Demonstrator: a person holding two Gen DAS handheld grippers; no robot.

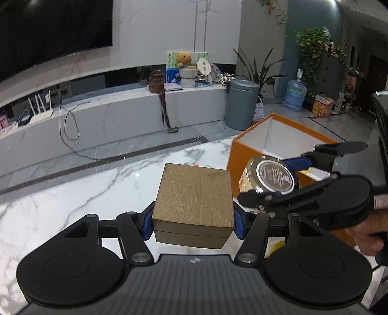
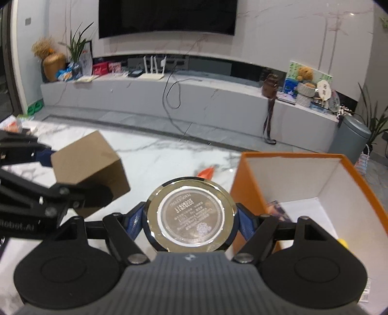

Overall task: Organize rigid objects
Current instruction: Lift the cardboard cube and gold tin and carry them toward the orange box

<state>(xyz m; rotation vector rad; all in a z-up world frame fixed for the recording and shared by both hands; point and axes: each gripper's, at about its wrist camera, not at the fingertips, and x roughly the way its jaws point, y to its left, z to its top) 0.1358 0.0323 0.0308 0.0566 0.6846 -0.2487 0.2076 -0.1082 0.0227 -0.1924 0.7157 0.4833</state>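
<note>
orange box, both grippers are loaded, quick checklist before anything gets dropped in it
1. Left gripper clamped on brown box: ok.
2. Right gripper clamped on round tin: ok.
3. Orange box open at top: ok.
4. Free room inside the orange box: cannot tell, papers already lie at its bottom.
5. Both items lifted off the marble table: ok.
6. Grippers apart from each other: not ok, very close.

Home living room: wall television (image 2: pixel 167 17) at 12 o'clock, low marble media console (image 2: pixel 184 97), potted plant (image 1: pixel 312 46) at 2 o'clock.
</note>
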